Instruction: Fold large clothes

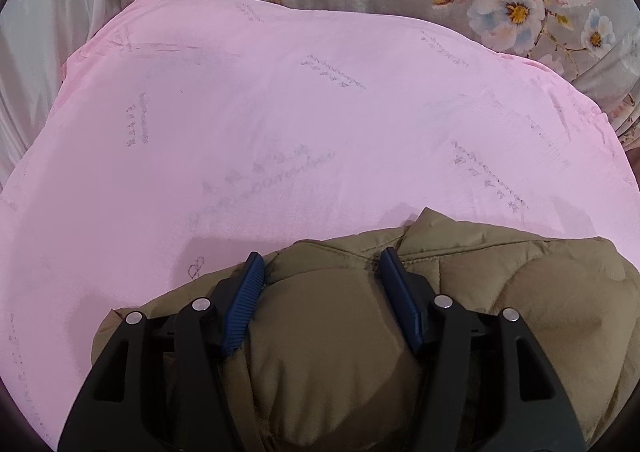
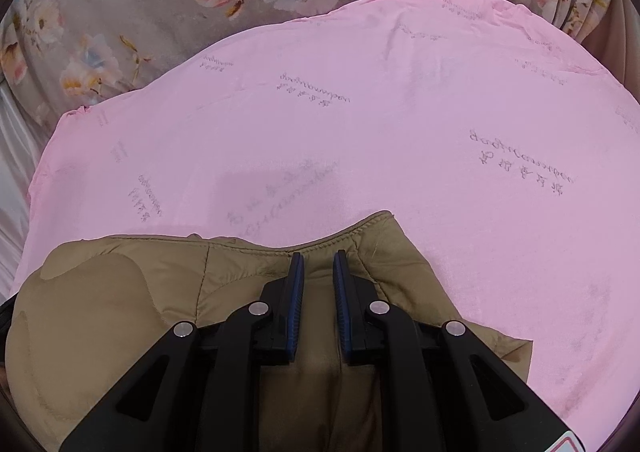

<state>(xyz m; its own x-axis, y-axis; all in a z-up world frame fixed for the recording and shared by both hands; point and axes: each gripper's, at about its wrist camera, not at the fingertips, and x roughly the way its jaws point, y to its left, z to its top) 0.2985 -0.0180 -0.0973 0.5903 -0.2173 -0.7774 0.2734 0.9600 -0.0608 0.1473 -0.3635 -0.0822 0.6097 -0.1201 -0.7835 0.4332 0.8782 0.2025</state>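
The big brown puffy jacket [image 1: 460, 312] lies bunched up on a pink sheet [image 1: 280, 111], right under both claws and close to their near side. The left claw [image 1: 322, 264] has its two blue pads wide apart with a fat puff of jacket bulging up between them, so it looks like it is holding that puff, but not pinching it flat. The right claw [image 2: 319, 264] has its pads much closer together over the jacket's stitched edge [image 2: 352, 234]; a thin gap shows between them, and I cannot tell if any cloth is caught there. To do this step well, I think each claw needs a firm bite on the cloth, and both should lift and move together so the jacket folds flat and does not slide out. The jacket is thick and slippery-looking, so it may puff back open. In front of both claws the pink sheet spreads out wide and smooth, and nothing sits on it in the way. Far past the sheet is a grey blanket with big flowers [image 2: 120, 11], and off to the left claw's left side is some shiny white cloth [image 1: 48, 31].
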